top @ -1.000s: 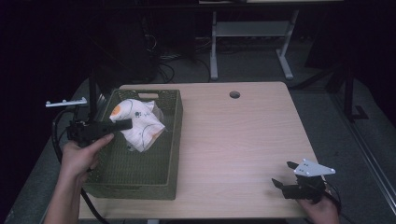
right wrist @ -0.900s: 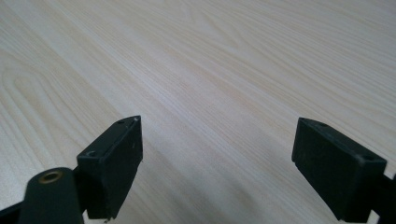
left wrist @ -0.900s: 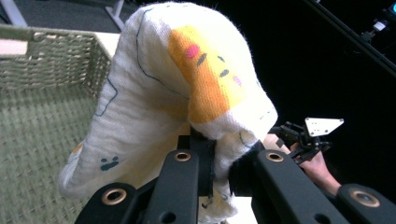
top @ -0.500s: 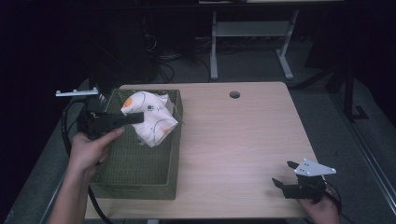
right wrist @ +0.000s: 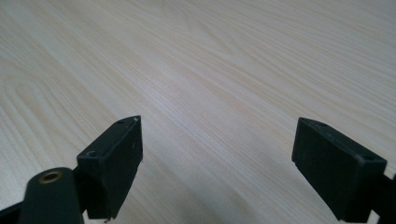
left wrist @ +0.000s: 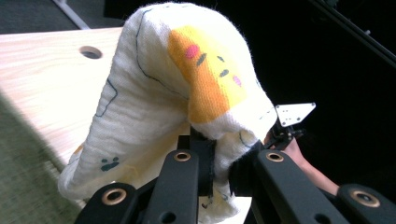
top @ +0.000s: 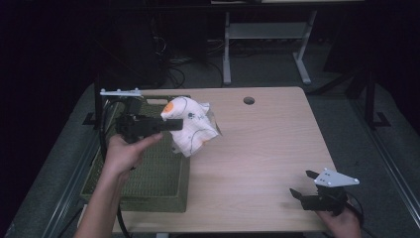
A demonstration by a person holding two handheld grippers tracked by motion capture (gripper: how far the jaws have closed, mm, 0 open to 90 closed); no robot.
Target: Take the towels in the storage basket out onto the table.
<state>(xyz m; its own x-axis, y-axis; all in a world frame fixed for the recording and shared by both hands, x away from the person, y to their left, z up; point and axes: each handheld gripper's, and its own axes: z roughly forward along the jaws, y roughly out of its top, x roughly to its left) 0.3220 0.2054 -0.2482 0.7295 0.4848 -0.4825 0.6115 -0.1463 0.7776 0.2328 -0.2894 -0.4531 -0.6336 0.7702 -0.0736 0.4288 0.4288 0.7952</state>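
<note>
The left gripper (top: 171,124) clamps a soft white cloth (top: 194,126), its black pads pinching a bunched fold. The cloth is loosely woven, printed with an orange patch and small dark paw marks, and hangs in rounded drapes above the right rim of the green mesh basket (top: 153,183) and the pale wood-grain table (top: 262,148). The right gripper (top: 303,186) rests low near the table's front right corner, its blocky jaws wide apart with nothing between them.

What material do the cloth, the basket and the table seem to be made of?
Cloth: soft woven cotton, it seems; fuzzy matte surface, printed pattern, hangs limp. Basket: probably moulded plastic, olive green, fine mesh floor and walls. Table: pale wood-grain top, smooth, possibly laminate.
</note>
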